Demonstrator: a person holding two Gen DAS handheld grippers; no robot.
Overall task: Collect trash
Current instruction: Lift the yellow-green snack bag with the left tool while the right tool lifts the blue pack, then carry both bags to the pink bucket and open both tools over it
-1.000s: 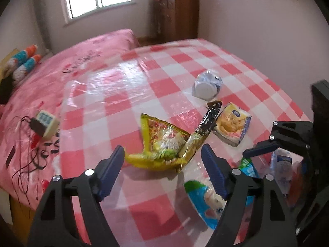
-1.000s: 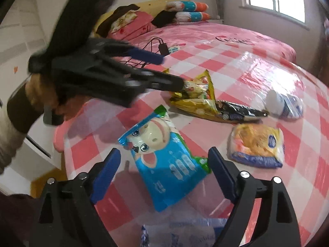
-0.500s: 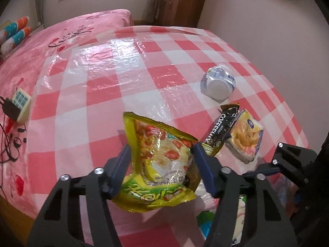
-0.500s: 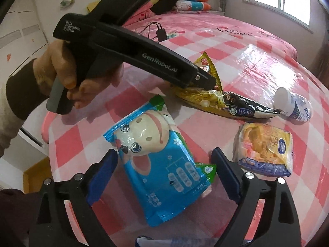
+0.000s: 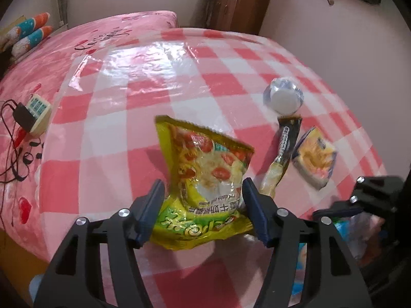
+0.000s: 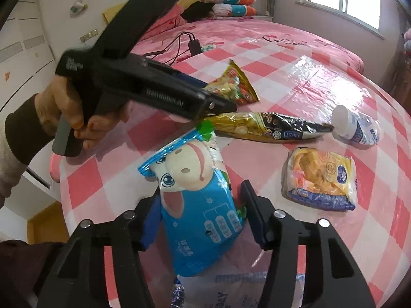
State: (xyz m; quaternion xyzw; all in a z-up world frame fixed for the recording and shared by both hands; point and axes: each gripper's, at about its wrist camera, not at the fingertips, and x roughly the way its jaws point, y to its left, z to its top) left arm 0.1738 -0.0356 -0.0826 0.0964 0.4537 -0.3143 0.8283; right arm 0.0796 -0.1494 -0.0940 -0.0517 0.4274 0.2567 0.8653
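Observation:
My left gripper [image 5: 201, 205] is shut on a yellow-green noodle packet [image 5: 205, 174], which stands up tilted off the checked cloth; it also shows in the right wrist view [image 6: 235, 84]. My right gripper [image 6: 197, 218] is shut on a blue cow-face snack bag [image 6: 197, 200], whose top end is lifted. A black-gold coffee sachet [image 5: 282, 154] [image 6: 264, 128], an orange cracker pack [image 5: 314, 160] [image 6: 321, 179] and a lying plastic cup [image 5: 283, 97] [image 6: 354, 127] rest on the cloth.
The pink-and-white checked cloth [image 5: 123, 154] covers part of a pink bed. A power strip with black cables [image 5: 33, 113] lies at the left. A clear plastic wrapper [image 6: 231, 290] lies under my right gripper. A wooden cabinet [image 5: 239, 2] stands at the back.
My left gripper closed on the noodle packet and raised it. My right gripper moved forward and closed on the blue bag, lifting its top end.

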